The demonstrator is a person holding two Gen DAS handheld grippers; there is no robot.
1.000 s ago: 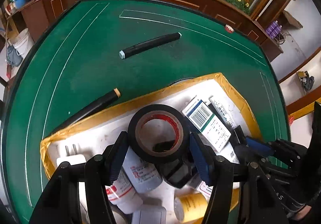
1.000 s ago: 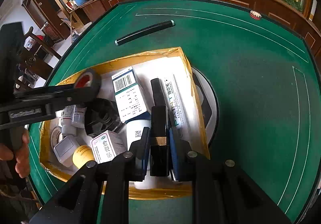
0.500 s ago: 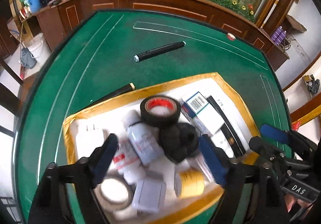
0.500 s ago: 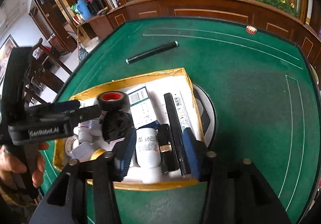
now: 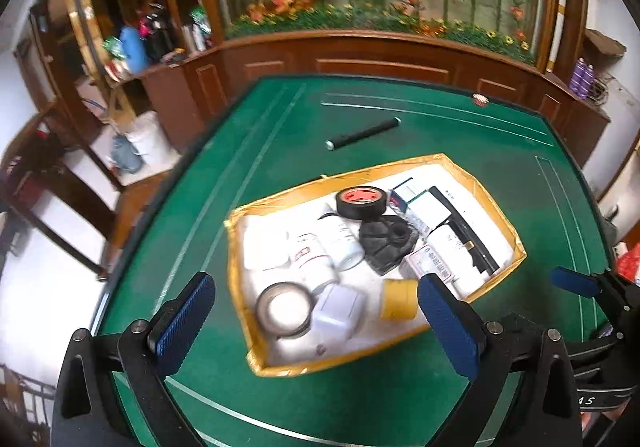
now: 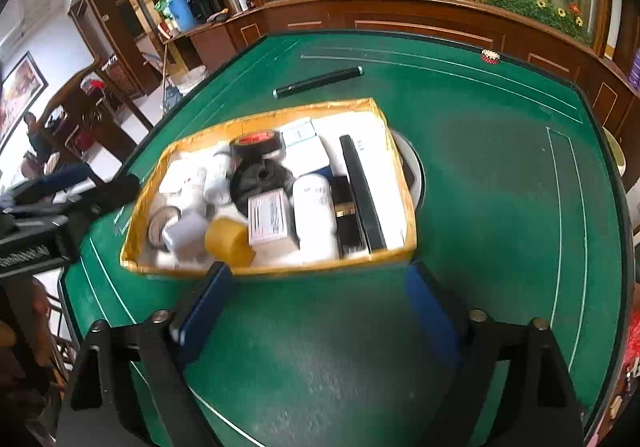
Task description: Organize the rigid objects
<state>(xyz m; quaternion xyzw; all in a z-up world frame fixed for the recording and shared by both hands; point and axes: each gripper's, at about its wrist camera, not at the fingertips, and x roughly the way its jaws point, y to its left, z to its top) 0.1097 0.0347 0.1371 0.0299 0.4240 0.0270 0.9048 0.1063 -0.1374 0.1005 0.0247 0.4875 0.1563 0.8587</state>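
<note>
Left gripper [image 5: 316,317] at six o'clock, jaws spread wide, having just been opening, nothing between the blue pads [image 5: 184,323]. Yellow-rimmed tray [image 5: 496,207] at frame centre on green table [image 5: 240,183]. Inside it: black tape roll [image 5: 361,202] with red core toward twelve, black lumpy part [image 5: 386,243] just below it, white bottles [image 5: 320,251] toward nine, yellow roll [image 5: 398,299] toward six. Black pen [image 5: 362,133] on the felt at twelve, apart from tray. Right gripper [image 5: 576,283] at four o'clock.

Both the left gripper [image 5: 316,321] and right gripper [image 6: 316,311] have just opened their jaws, empty.
</note>
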